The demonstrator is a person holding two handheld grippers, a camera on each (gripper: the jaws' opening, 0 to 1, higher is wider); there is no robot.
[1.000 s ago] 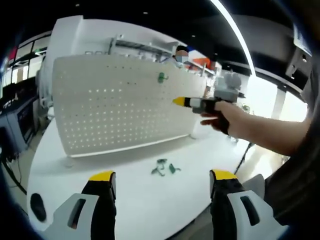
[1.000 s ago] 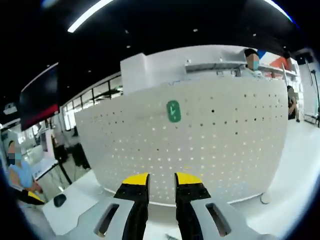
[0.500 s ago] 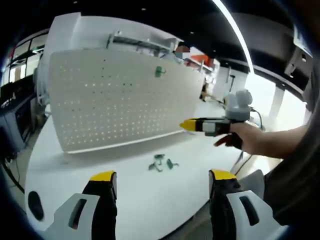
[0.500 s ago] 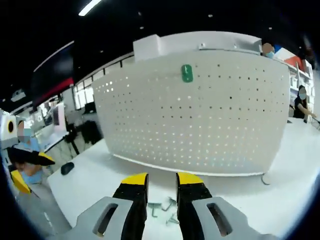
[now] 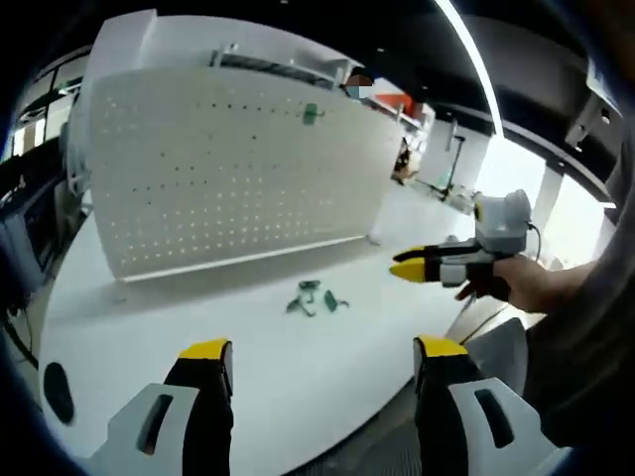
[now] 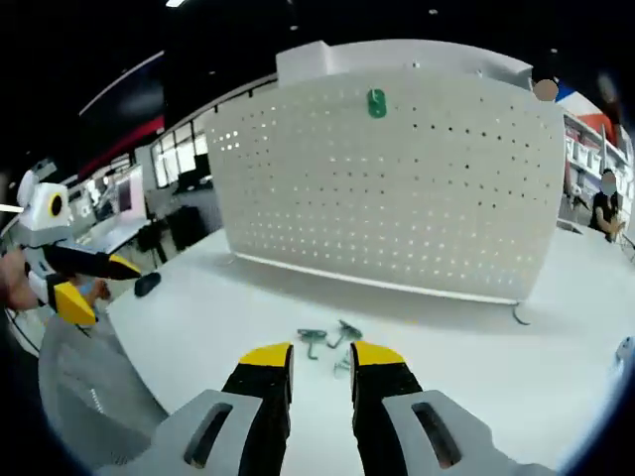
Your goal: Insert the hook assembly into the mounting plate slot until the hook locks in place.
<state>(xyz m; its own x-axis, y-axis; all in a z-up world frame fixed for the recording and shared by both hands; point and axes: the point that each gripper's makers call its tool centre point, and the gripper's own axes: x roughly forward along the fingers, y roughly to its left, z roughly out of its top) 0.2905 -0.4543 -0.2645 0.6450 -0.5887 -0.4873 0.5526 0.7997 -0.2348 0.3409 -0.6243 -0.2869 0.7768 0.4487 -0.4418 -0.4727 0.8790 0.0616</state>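
From where I'm driving this, everything hangs off the pegboard (image 6: 397, 188), so I'll use that as my anchor. It stands upright on the white table (image 5: 149, 327), and there's already one green hook (image 6: 376, 102) seated high on its face, near the top edge.

Going left to right in the left gripper view: my left gripper (image 5: 317, 359) has its jaws spread wide with nothing between them, and it sits well back from the board. The loose green hooks (image 5: 313, 297) lie flat on the table in front of the board's foot, a little right of its middle. Further right, the right gripper (image 5: 409, 269) comes in with its yellow tips nearly together.

In the right gripper view that same gripper (image 6: 319, 355) is narrow and empty, and the loose hooks (image 6: 328, 340) sit just ahead of its tips, between it and the board. So I'd say the right one is nearer for the pickup. The hooks are too small to call their long axis.
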